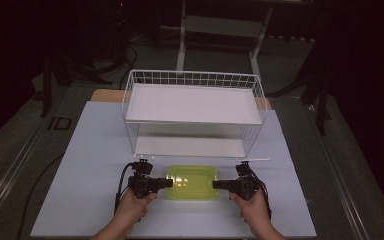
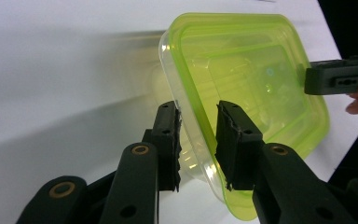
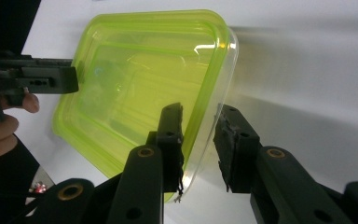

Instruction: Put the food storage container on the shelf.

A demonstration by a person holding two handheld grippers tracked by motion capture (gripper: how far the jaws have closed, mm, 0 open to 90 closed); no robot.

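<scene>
Jaw pads of the left gripper (image 2: 198,142) sit closest to the lens, one either side of the container's (image 2: 256,88) rim, w/ the wall edge running up between them. Inner pad looks to touch the clear wall; outer one shows a sliver of gap, so I can't tell if it's a firm pinch yet. Jaws are narrowed around the rim, not spread wide.

Same story on the right gripper (image 3: 198,140): short end wall of the green container (image 3: 144,79) stands between my pads, near pad about on it, far pad w/ a thin gap.

From above, the container (image 1: 192,182) lies flat on the white table (image 1: 90,165), long axis running left-right, just in front of the wire rack (image 1: 192,107). Left gripper (image 1: 166,183) at its left short end, right gripper (image 1: 219,184) at its right short end, both pointing inward along that axis, equally near. Rack's lower shelf (image 1: 190,146) lies straight ahead, beyond the far long side; I judge a lift needs both ends squeezed evenly.
</scene>
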